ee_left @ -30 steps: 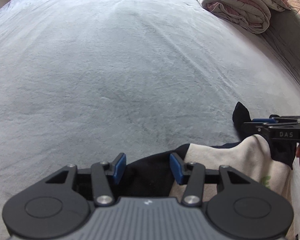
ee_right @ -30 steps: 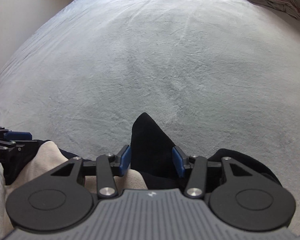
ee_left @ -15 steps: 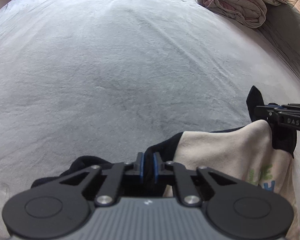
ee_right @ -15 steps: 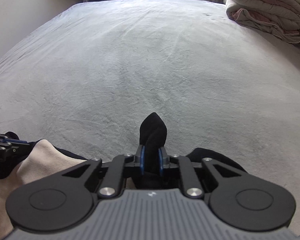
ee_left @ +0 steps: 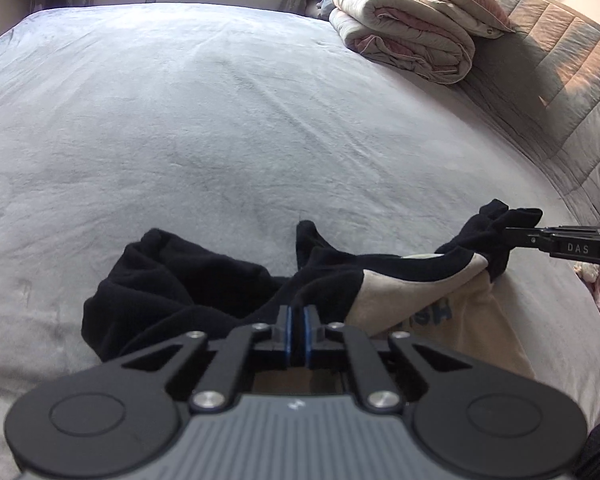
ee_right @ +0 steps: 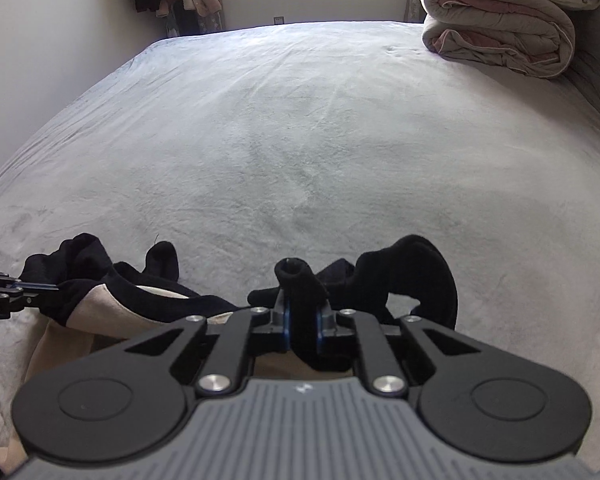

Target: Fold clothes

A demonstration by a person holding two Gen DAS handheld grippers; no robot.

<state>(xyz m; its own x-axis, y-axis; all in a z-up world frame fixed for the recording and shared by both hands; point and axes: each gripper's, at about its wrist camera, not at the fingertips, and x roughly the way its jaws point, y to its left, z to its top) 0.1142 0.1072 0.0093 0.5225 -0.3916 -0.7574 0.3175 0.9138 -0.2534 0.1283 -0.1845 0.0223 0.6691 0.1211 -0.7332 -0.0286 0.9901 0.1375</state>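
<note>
At lower centre the left gripper (ee_left: 296, 334) pinches the black-and-beige garment (ee_left: 404, 292) on the grey bedspread (ee_left: 220, 128). At right, the right gripper (ee_left: 512, 236) clamps its black sleeve. A folded quilt (ee_left: 404, 36) sits upper right.

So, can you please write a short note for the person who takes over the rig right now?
Left gripper: shut on the black shoulder of the sweatshirt.
Right gripper: shut on the other black shoulder.
The sweatshirt, black and beige, hangs between both over the near edge of the grey bed; one sleeve lies bunched on it.
Done: both shoulders are gripped.
Left: spread the garment flat on the bed, then fold.
</note>
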